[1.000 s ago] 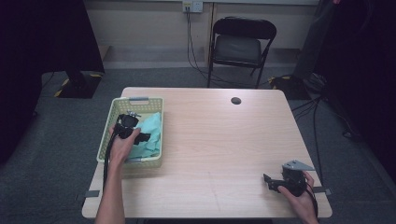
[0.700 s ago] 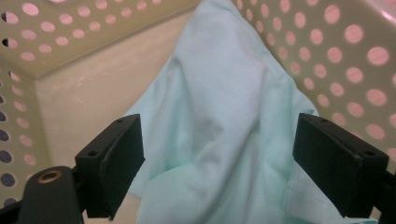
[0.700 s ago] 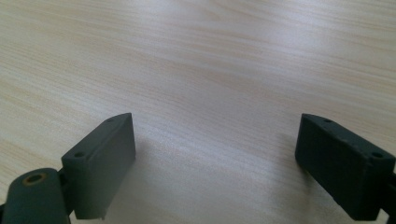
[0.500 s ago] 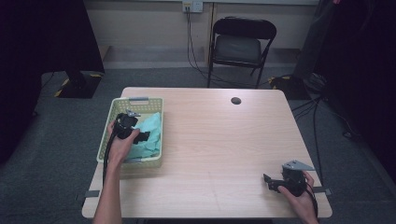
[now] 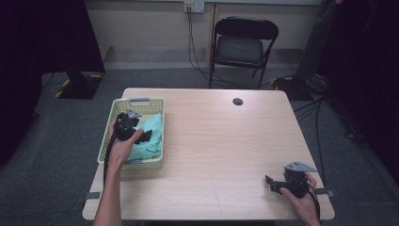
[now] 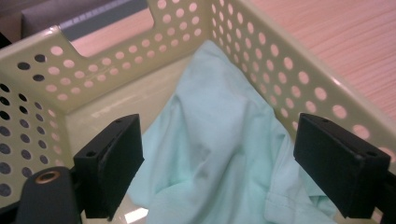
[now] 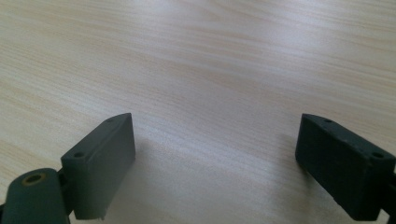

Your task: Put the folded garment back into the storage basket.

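Observation:
A pale green perforated basket (image 5: 107,141) (image 6: 261,56) stands at the table's left side with a crumpled mint-green cloth (image 5: 150,136) (image 6: 219,144) lying in it. My left gripper (image 5: 147,136) (image 6: 219,170) hangs just above the cloth inside the basket, jaws wide open with the cloth below the gap and nothing pinched. My right gripper (image 5: 269,183) (image 7: 215,163) rests low near the table's front right corner, jaws wide open over bare wood.
A small black round disc (image 5: 237,101) lies near the far edge of the wooden table (image 5: 226,141). A black folding chair (image 5: 242,44) stands behind the table. Cables trail on the floor at the right.
My left gripper has risen a little above the cloth inside the basket. The right gripper has stayed where it was.

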`<state>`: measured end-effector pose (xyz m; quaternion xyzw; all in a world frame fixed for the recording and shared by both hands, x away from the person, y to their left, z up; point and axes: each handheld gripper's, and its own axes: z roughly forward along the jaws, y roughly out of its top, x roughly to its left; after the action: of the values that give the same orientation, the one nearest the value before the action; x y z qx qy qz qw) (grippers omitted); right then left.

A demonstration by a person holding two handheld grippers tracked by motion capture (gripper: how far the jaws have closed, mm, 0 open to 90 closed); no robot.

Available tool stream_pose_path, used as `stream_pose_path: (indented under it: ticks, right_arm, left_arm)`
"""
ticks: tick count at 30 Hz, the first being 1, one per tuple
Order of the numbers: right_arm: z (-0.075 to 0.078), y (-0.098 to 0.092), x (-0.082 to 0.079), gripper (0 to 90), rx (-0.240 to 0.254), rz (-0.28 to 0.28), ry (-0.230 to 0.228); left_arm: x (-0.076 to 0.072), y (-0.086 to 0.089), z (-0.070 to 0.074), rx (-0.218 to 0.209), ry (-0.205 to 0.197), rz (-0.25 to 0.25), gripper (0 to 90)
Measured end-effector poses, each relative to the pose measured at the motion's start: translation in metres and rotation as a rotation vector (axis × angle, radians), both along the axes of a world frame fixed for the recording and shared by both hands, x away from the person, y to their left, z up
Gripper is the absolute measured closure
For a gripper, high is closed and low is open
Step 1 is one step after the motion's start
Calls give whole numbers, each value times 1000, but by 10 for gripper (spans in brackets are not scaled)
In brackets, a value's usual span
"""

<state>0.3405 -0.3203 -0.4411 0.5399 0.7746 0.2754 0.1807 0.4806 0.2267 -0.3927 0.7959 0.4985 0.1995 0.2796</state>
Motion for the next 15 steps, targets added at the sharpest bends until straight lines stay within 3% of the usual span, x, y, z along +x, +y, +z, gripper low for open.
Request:
stream_pose_path:
  ticks: [2, 6, 8, 11, 14, 15]
  right_arm:
    - [0, 0, 0, 112, -1, -1, 0]
    - [0, 0, 0, 113, -1, -1, 0]
    - [0, 0, 0, 112, -1, -1, 0]
    - [0, 0, 0, 112, -1, 0, 0]
    - [0, 0, 0, 112, -1, -1, 0]
    - [0, 0, 0, 112, -1, -1, 0]
  left_arm:
    - [-2, 0, 2, -29, -11, -14, 150]
    - [-6, 2, 5, -43, -42, 15, 150]
    - [-7, 3, 6, -61, -33, 18, 149]
    - [-10, 2, 10, -69, -14, 36, 150]
    - [-16, 1, 17, -53, -44, 37, 152]
    - [-18, 1, 19, -66, -51, 37, 151]
